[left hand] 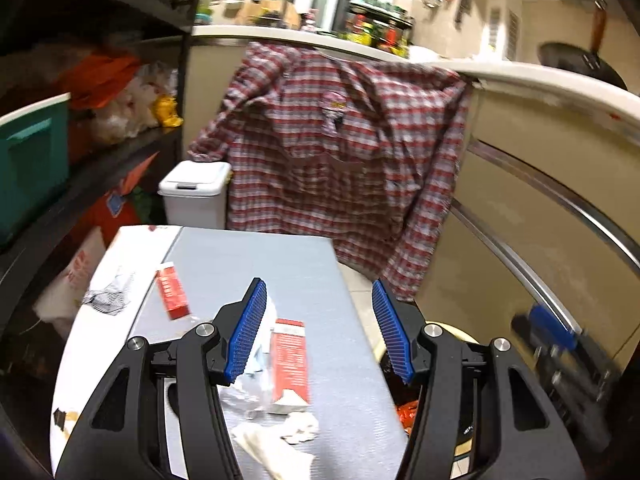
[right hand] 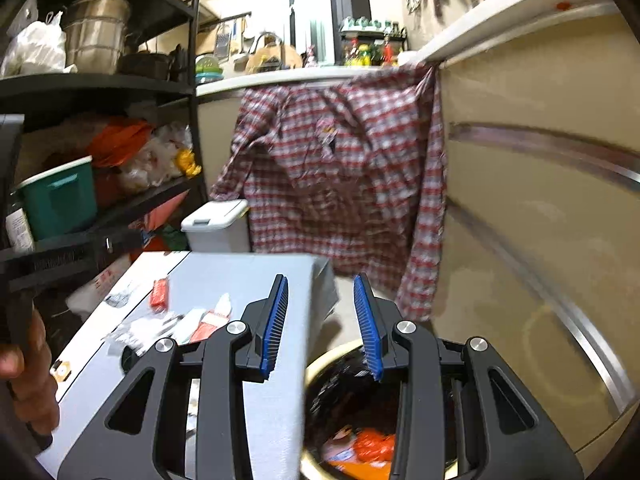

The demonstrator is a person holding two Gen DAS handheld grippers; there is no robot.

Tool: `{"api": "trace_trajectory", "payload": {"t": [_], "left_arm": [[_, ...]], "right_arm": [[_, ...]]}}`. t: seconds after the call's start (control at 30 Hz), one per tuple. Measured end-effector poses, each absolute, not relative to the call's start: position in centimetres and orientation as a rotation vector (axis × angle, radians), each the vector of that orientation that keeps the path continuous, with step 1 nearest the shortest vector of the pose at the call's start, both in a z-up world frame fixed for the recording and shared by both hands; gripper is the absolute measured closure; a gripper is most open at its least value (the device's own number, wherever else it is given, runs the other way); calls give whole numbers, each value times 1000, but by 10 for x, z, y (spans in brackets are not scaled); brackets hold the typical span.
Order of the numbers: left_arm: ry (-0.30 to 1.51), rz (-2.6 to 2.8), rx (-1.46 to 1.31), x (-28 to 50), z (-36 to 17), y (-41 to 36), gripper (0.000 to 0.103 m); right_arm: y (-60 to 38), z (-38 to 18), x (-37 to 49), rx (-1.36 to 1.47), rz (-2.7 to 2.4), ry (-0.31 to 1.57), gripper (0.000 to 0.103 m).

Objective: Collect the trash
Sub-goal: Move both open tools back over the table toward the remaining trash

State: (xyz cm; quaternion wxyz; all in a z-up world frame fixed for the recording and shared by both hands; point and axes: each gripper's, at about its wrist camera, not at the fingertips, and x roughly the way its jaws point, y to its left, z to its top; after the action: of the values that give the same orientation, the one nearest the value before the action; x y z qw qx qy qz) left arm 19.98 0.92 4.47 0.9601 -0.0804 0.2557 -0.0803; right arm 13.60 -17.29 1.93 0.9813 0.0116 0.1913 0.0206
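My left tool [left hand: 320, 332] hangs released over the grey tabletop [left hand: 280, 264], above a red-and-white carton [left hand: 290, 360] lying among crumpled white wrappers [left hand: 276, 444]. A smaller red carton [left hand: 172, 294] lies farther left. My right tool [right hand: 322, 326], also released and empty, hovers above the round bin [right hand: 320, 360] with orange trash [right hand: 372, 446] inside.

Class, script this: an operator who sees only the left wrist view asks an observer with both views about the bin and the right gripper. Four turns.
Operator: The bin is half hidden here. What is inside?
Observer: The bin has a black liner, with orange wrappers at the bottom.
Operator: The right gripper is a blur for me. Is it holding anything?
Observer: No. The right gripper is open, with nothing between its fingers.
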Motion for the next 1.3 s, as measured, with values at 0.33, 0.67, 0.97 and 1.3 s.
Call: {"api": "trace_trajectory", "payload": {"t": [0.33, 0.67, 0.97, 1.3], "left_arm": [[560, -120, -174, 206, 22, 57, 49], [559, -61, -225, 217, 22, 126, 76], [637, -15, -272, 228, -4, 177, 76], [812, -93, -281, 234, -53, 174, 76]], "right_arm": [[-132, 8, 140, -7, 85, 401, 68], [-110, -17, 154, 59, 182, 484, 84], [-54, -69, 163, 31, 361, 645, 79], [-18, -110, 163, -92, 436, 782, 62]]}}
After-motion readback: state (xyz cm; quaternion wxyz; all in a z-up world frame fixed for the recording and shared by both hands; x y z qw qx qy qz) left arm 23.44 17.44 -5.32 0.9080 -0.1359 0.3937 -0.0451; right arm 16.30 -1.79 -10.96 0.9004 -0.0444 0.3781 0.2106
